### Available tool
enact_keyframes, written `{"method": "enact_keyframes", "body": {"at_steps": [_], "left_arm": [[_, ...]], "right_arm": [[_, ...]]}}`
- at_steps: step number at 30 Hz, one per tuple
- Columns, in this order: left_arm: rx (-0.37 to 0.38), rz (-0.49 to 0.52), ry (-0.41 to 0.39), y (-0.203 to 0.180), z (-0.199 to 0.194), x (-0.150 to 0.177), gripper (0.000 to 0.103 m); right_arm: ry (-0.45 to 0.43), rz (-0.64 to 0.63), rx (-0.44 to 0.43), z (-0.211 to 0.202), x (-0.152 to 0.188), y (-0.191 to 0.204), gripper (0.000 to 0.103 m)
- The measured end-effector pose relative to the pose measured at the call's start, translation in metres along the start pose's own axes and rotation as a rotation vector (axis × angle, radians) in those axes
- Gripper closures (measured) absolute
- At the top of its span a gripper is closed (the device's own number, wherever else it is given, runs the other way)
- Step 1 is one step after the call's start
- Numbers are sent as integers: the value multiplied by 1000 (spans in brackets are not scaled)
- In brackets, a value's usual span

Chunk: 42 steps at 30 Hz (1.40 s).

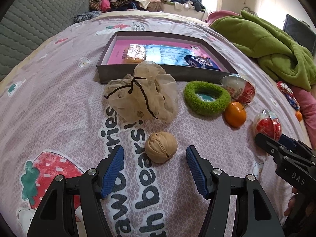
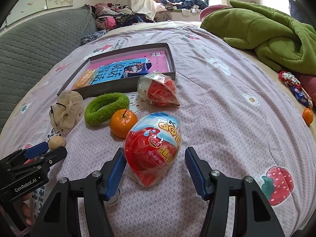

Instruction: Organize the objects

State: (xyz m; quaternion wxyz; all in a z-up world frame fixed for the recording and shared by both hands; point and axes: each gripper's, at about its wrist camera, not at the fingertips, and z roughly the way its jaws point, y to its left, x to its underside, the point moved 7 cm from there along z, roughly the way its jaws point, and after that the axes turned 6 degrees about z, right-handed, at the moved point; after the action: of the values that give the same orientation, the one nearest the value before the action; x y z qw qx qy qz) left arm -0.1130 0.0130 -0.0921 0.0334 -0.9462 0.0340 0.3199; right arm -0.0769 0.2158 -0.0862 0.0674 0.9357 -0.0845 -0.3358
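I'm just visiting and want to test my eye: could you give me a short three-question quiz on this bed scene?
1. True or false: the walnut lies inside the box.
2. Which thing lies between the open jaws of the right gripper: A the orange, B the wrapped egg, C the green ring?
3. Fill in: the mesh pouch is tied with a dark ____.

Key: 1 false; 2 B; 3 cord.
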Motion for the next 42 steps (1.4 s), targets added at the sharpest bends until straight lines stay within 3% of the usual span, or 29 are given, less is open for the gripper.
{"method": "enact_keyframes", "body": {"at_steps": [18, 29, 42], "left_arm": [[-7, -28, -50, 7, 9, -4, 37], [-8, -4, -65, 5, 9, -4, 69], [-11, -17, -72, 9, -1, 2, 70]], "right_arm": [[-26, 17, 22, 15, -1, -5, 43], [-55, -4, 21, 14, -4, -4, 48], [-51, -9, -16, 10, 0, -4, 48]]}}
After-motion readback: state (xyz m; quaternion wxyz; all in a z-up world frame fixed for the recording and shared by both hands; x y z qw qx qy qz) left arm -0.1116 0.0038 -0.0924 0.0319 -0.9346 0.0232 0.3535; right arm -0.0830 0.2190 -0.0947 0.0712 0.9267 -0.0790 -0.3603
